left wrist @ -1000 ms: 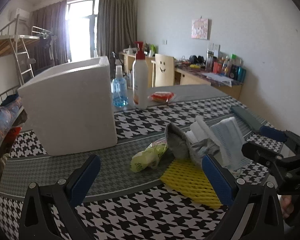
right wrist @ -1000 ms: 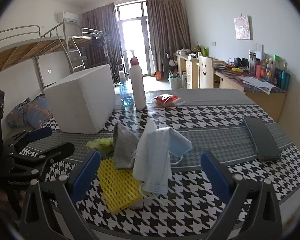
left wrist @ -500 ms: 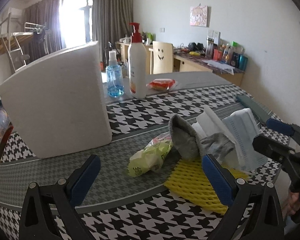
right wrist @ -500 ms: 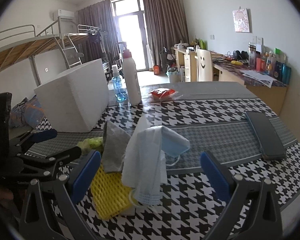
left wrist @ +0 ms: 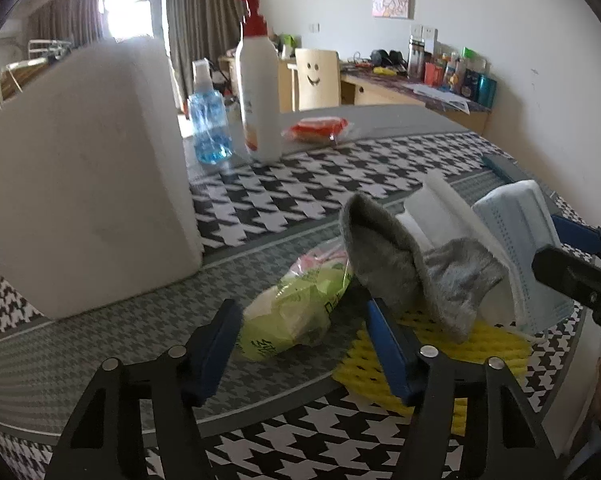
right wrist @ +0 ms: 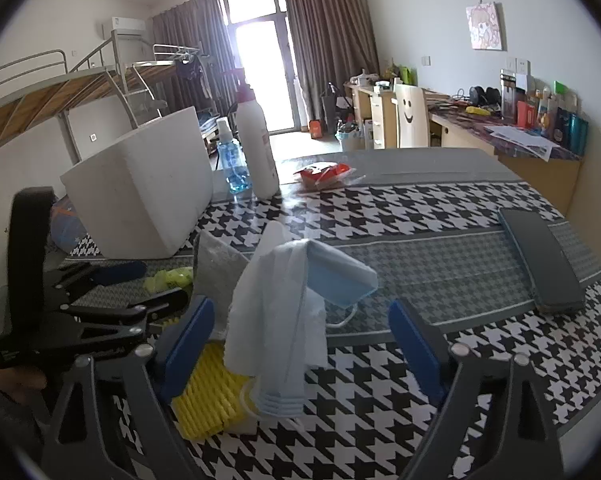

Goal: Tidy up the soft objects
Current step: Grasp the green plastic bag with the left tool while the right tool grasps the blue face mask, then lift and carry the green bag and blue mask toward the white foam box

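A green plastic packet [left wrist: 296, 316] lies on the houndstooth table between the blue pads of my left gripper [left wrist: 300, 340], which is open around it, pads apart from it. Right of it stand a grey sock [left wrist: 412, 264], a white foam piece [left wrist: 436, 208] and a blue face mask [left wrist: 516, 236] on a yellow foam net [left wrist: 440, 344]. In the right wrist view my right gripper [right wrist: 300, 344] is open around the hanging mask [right wrist: 292, 304], above the yellow net [right wrist: 208, 396]. The left gripper [right wrist: 132, 288] shows at left by the green packet [right wrist: 168, 280].
A large white foam box [left wrist: 88, 184] stands at left. Behind are a blue spray bottle [left wrist: 208, 124], a white pump bottle [left wrist: 260, 92] and a red packet [left wrist: 320, 128]. A dark flat case [right wrist: 540, 264] lies at right on the table [right wrist: 440, 208].
My left gripper has moved forward and down to the green packet and its jaws have narrowed around it. My right gripper has moved closer to the mask and its jaws have narrowed.
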`<state>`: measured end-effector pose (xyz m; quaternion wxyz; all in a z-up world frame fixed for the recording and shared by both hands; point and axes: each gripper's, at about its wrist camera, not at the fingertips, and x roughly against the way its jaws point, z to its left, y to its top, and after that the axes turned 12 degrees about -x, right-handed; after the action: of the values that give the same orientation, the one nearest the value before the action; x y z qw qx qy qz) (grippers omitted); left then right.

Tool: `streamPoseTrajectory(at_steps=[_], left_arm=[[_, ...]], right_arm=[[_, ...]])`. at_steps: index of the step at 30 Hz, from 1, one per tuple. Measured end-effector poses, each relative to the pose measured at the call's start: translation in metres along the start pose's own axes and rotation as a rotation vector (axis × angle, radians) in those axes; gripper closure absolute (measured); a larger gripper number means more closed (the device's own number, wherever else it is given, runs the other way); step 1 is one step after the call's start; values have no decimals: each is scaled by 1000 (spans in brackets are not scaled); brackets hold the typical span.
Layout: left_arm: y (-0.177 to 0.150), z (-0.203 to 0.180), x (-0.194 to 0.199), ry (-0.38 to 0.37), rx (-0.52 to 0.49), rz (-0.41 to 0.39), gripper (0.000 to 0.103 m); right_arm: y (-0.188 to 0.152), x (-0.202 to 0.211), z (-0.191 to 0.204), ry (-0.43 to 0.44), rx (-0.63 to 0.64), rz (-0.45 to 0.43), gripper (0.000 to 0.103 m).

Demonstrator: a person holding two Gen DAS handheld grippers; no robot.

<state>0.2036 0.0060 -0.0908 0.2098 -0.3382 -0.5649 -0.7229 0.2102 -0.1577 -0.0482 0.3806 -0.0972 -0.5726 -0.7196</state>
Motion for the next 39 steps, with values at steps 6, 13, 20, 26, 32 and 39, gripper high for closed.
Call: streamPoseTrajectory(at_steps=[6, 13, 20, 26, 32, 39], left_arm=[[-5, 0, -5, -36, 5, 28, 56], [-6, -2, -2, -66, -2, 21, 70], [-5, -3, 1, -94, 1, -4, 78], [-4, -7, 14, -99, -10, -42, 81], [-3, -9, 34, -100, -14, -92, 82], [-8, -12, 59, -95, -13, -143, 83]], right_arm=[[-2, -3, -4, 16, -26, 36, 28], [-10, -6, -3, 38, -34, 88, 52], [-12, -5, -3, 39, -39, 102, 87], [-9, 7, -5, 27, -36, 62, 90], [-4, 20, -7, 11, -35, 17, 90], [-2, 37, 0, 10, -19, -25, 94]])
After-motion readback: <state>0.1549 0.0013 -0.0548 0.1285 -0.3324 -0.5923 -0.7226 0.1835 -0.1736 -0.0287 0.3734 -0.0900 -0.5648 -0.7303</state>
